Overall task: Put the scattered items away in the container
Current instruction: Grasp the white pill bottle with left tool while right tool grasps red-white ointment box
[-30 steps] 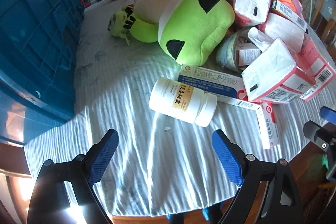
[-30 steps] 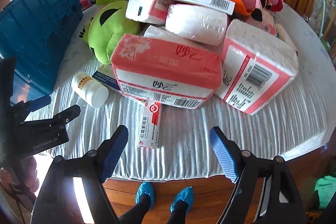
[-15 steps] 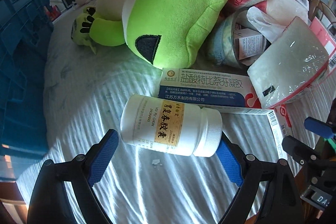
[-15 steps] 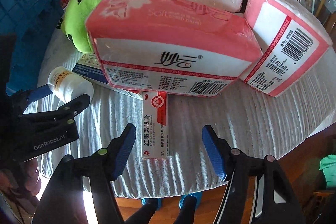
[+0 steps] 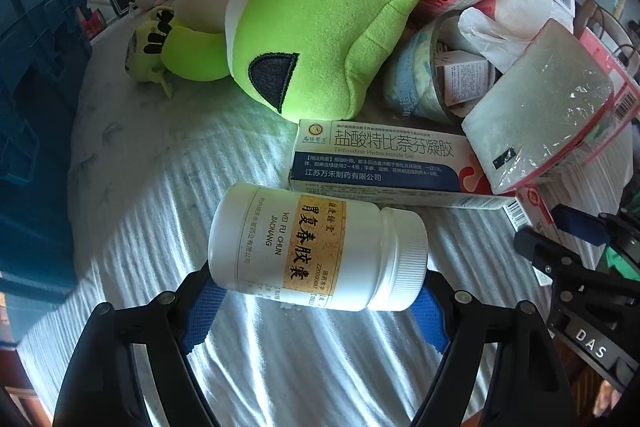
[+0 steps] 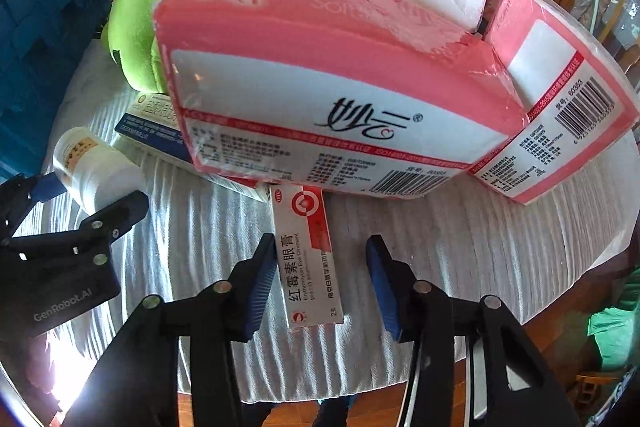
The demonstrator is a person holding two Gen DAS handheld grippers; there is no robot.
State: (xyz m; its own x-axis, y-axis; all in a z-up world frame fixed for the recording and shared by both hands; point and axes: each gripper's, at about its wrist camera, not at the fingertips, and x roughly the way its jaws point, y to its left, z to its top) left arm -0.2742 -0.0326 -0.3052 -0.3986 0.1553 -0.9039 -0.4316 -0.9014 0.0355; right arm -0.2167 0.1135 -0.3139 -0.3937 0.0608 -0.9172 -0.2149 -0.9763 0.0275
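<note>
Between the left tool's [image 5: 316,311] pads lies a smooth, glossy white plastic bottle [image 5: 318,251] with ribbed cap. Beyond it sit a matt cardboard box [image 5: 380,157], a fuzzy green plush [image 5: 320,27] and film-wrapped glossy tissue packs [image 6: 328,83]. Ribbed cloth covers the surface [image 5: 168,187].

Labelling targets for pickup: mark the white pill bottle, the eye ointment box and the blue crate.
white pill bottle [image 5: 316,251], left wrist view, label.
eye ointment box [image 6: 308,259], right wrist view, top face.
blue crate [image 6: 44,7], right wrist view, ribbed wall.

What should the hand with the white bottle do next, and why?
Probably close the left gripper on the white bottle: it lies on its side between the open blue fingers, not visibly squeezed yet. Then carry it to the blue crate.
</note>
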